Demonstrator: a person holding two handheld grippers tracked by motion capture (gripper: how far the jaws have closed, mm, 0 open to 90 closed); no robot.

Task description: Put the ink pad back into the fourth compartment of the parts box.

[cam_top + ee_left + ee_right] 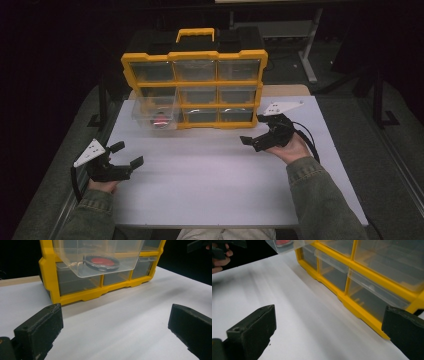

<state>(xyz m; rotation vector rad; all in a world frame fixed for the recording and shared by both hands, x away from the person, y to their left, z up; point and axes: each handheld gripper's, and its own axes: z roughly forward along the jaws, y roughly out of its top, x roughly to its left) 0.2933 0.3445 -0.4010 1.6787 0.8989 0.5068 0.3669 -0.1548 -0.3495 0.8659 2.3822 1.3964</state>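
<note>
Olive-green sleeves come in from the bottom of the high view, each hand holding a black two-jaw gripper over the white surface [210, 185]. Left gripper [127, 154] hovers low near the surface's left edge, its fingers [40, 331] spread wide apart with nothing between them. Right gripper [248, 142] sits further forward on the right side, just in front of the yellow plastic organizer cabinet [195, 54] with its three rows of clear drawers; its fingers [253, 331] are also wide apart and empty.

One clear plastic drawer [156, 111] is pulled out of the cabinet's left column, in the middle row, jutting toward the person and hanging above the surface. Inside it lies a round red disc with a dark rim [102, 261]. The other drawers sit pushed in. Both grippers are well apart from the pulled-out drawer, the left one facing it.
</note>
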